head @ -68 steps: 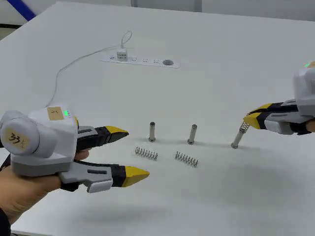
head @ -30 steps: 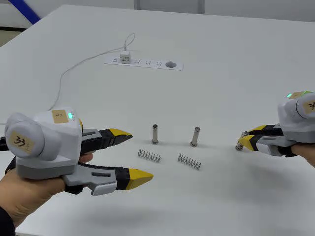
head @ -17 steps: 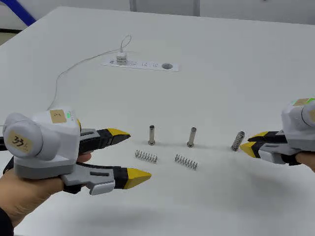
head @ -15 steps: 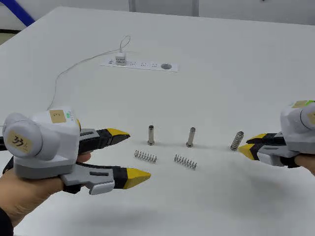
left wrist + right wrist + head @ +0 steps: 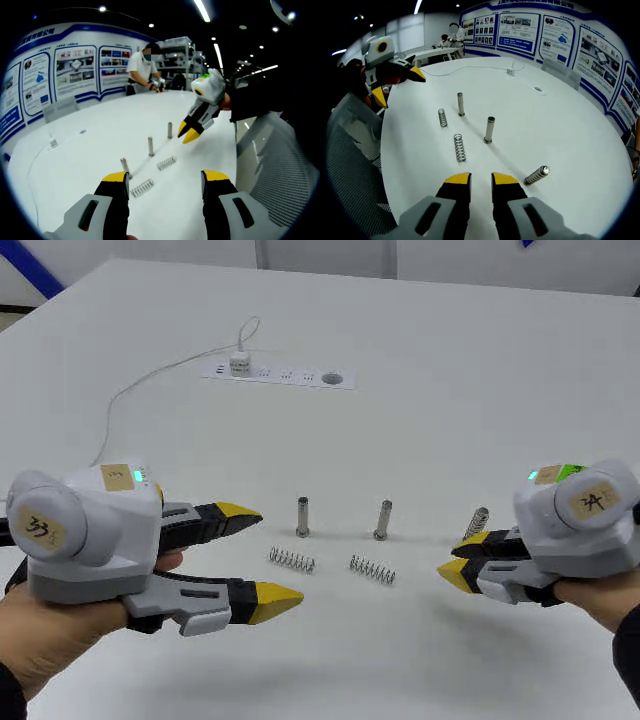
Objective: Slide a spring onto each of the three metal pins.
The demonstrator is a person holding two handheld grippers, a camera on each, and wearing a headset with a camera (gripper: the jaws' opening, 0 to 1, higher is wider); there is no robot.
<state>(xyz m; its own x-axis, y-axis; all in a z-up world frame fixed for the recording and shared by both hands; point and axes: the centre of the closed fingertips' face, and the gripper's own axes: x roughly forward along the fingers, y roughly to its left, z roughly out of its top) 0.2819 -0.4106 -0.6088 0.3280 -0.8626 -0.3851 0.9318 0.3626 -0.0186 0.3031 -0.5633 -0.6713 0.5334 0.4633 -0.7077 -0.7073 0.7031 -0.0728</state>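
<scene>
Head view, nearest first: a person's left hand (image 5: 45, 635) holds the left hand-held gripper (image 5: 279, 552) low at the left. Its jaws are spread wide with nothing between them. At the right, the right hand (image 5: 600, 595) holds the right hand-held gripper (image 5: 447, 560). Its jaws stand nearly together with a thin gap and nothing in them, and the right gripper view shows the same narrow gap. Both point inward across the white surface (image 5: 450, 400).

Between them two loose springs lie flat on the surface. The left spring (image 5: 291, 560) is near the left gripper's tips, and the middle spring (image 5: 372, 569) is a little to its right. Just behind them stand the left pin (image 5: 302, 517) and the middle pin (image 5: 383, 520), both bare, upright and apart from the springs. The right pin (image 5: 481, 511) carries the third spring (image 5: 475, 526) along its shaft and tilts. It sits just behind the right gripper's tips, not touching them.

Far back lies a power strip (image 5: 280, 374) with a plug (image 5: 240, 364) and a cable (image 5: 150, 372) trailing left.
</scene>
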